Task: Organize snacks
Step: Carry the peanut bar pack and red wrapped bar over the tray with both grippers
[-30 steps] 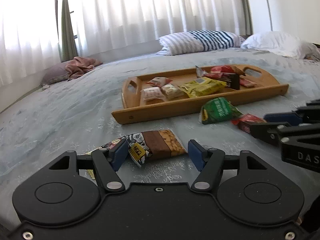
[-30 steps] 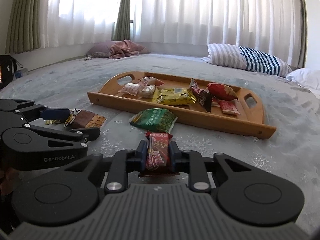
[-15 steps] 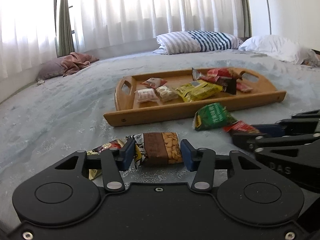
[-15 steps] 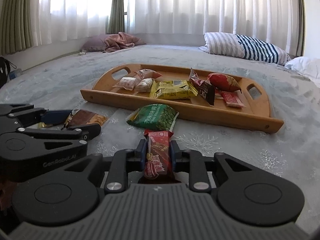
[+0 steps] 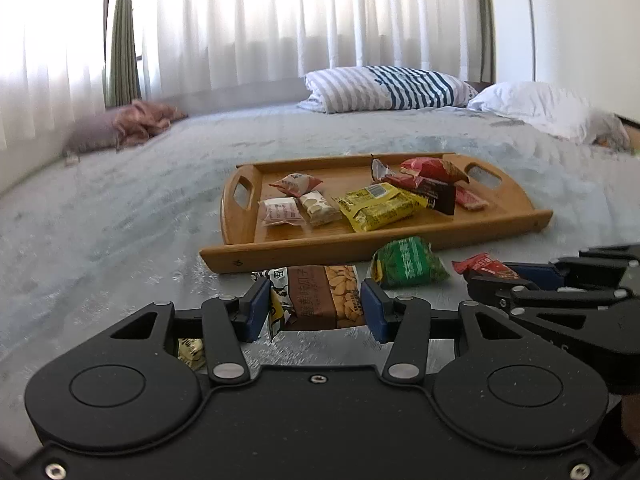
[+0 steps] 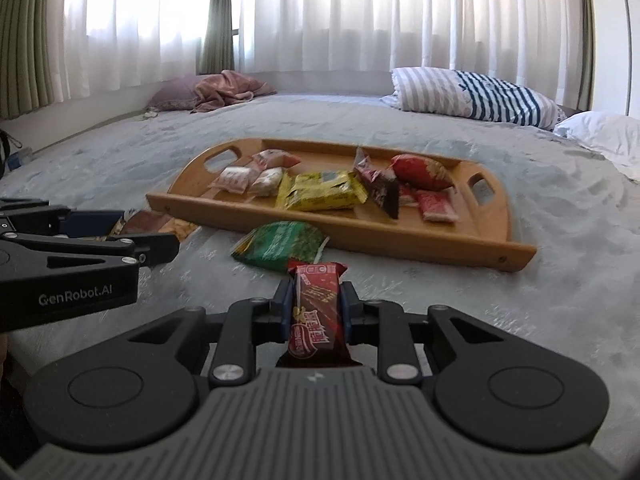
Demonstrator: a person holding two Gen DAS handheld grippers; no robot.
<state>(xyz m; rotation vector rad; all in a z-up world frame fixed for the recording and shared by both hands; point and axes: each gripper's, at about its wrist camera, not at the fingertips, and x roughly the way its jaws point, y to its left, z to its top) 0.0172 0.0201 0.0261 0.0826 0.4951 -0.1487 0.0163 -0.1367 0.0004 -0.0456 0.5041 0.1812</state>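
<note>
Left gripper (image 5: 314, 307) clamps the peanut bar (image 5: 320, 298); GenRobot.AI-marked, right gripper (image 6: 316, 306) pinches red wafer (image 6: 316, 308).

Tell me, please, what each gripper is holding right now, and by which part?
The left gripper clamps the brown peanut snack packet across its middle, by its two side edges. The right gripper pinches the red snack bar at mid-length, by its long edges.

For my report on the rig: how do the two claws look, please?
Both are matte black. The left claw has blue pads, silver pivot screws, two round discs and white "GenRobot.AI" lettering on its side. The right claw has blue pads and a ribbed grey body. No cables or sleeves show.
</note>
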